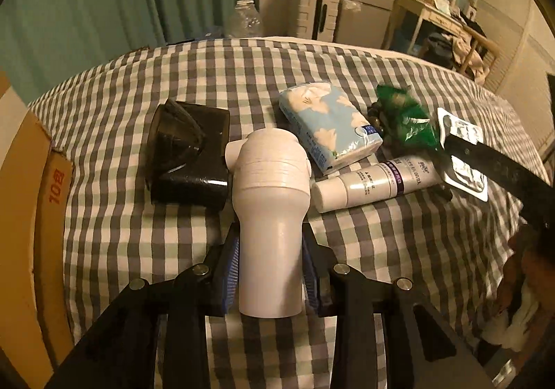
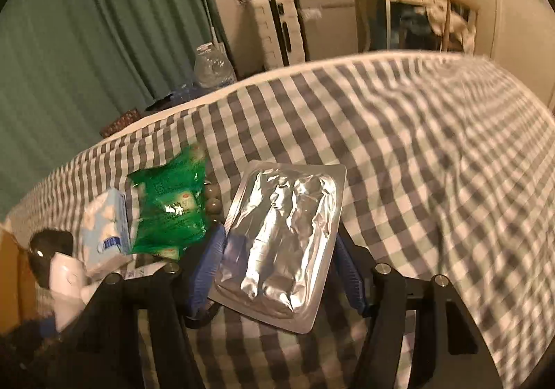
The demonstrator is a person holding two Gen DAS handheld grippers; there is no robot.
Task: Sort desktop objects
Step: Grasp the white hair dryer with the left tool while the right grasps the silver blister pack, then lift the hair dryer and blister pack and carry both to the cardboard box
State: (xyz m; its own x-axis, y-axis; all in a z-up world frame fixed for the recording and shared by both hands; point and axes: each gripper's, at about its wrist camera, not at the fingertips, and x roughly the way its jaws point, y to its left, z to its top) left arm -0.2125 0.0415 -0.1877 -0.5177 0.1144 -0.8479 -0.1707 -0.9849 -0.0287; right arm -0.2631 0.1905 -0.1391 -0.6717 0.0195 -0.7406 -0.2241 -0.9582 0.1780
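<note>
My left gripper (image 1: 272, 271) is shut on the narrow neck of a white plastic device (image 1: 270, 201) that lies on the checked cloth (image 1: 138, 233), with its blue pads pressed on both sides. A silver foil blister pack (image 2: 284, 243) sits tilted between the blue pads of my right gripper (image 2: 277, 271), which touch both its edges. The left wrist view shows the right gripper's black finger (image 1: 492, 156) crossing that pack at the right. Left of the white device is a black box-shaped object (image 1: 187, 153). A blue tissue pack (image 1: 329, 128), a green packet (image 1: 406, 118) and a white tube (image 1: 374, 184) lie to its right.
A cardboard box (image 1: 31, 215) stands against the cloth's left edge. Dark beads (image 2: 213, 205) lie beside the green packet (image 2: 170, 208). A water bottle (image 1: 244, 19) stands behind the far edge, before a green curtain. A suitcase, a small fridge and a dressing table are farther back.
</note>
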